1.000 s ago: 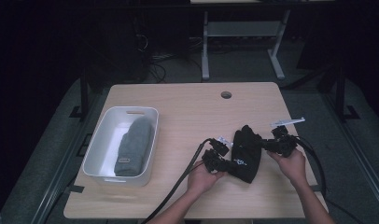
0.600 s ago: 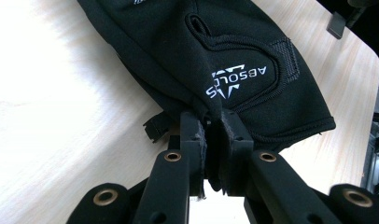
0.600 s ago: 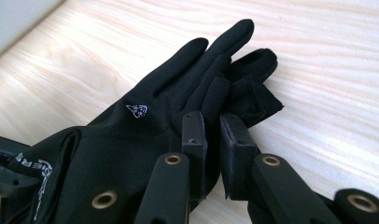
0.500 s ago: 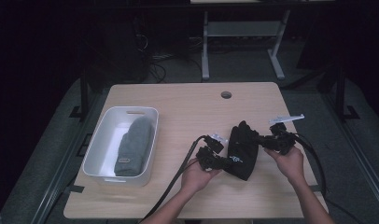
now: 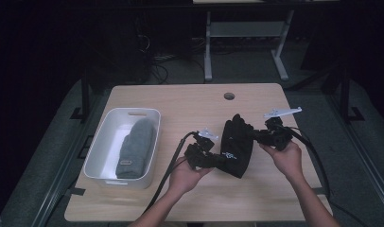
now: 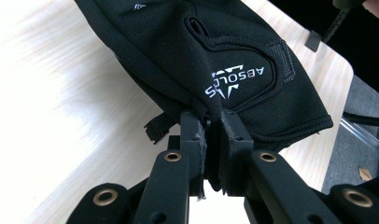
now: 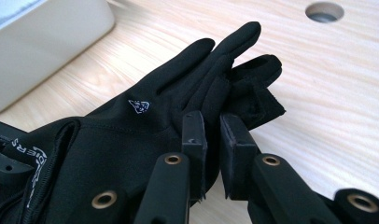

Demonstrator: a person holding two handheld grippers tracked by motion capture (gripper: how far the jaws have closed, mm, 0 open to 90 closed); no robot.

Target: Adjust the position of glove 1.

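A black glove (image 5: pixel 237 144) with white lettering hangs over the wooden table (image 5: pixel 180 104), stretched between my two grippers. My left gripper (image 5: pixel 220 161) grips the glove's lower edge from the left. In the left gripper view its jaws (image 6: pixel 214 123) are shut on the cuff edge of the glove (image 6: pixel 215 51). My right gripper (image 5: pixel 257 137) holds the glove from the right. In the right gripper view its jaws (image 7: pixel 212 126) pinch the side of the glove (image 7: pixel 145 121) just below the glove's fingers.
A white bin (image 5: pixel 105 142) sits on the left of the table with a grey knitted mitten (image 5: pixel 135 146) inside; its corner (image 7: pixel 38 42) is in the right gripper view. A round cable hole (image 5: pixel 229 96) lies near the far edge. Cables trail back from both grippers.
Both hands have lifted the black glove off the table and carried it a little to the left, toward the bin. Both grips stay the same.
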